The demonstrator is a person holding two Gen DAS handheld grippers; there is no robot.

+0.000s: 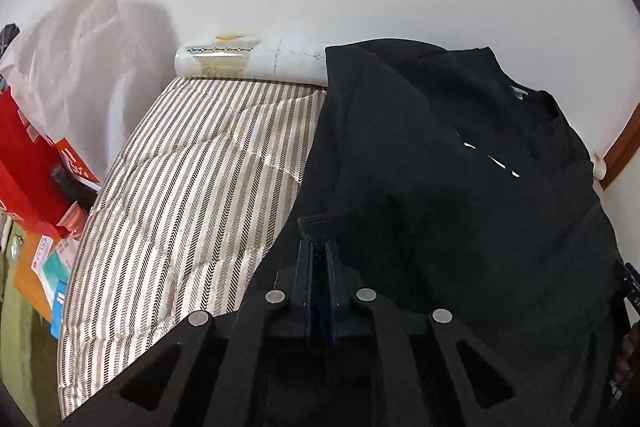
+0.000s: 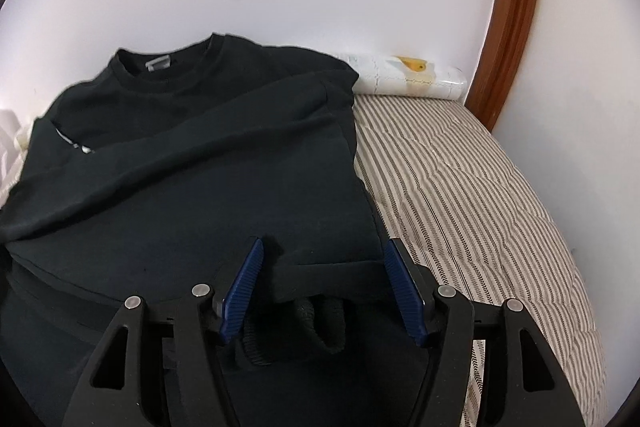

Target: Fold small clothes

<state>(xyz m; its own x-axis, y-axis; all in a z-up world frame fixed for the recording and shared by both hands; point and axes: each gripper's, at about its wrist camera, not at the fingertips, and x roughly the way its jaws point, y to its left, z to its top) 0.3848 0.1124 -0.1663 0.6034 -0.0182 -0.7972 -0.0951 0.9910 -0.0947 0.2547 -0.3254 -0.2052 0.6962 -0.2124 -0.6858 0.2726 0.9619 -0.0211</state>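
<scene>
Black sweatshirt (image 2: pixel 192 155); beige-and-dark striped mattress (image 1: pixel 188 187); blue tool pads (image 2: pixel 242 287).

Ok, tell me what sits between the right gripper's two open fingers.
In the right wrist view, the right gripper stands open over the black sweatshirt; a folded edge of it and a ribbed cuff lie between the blue fingers.
</scene>
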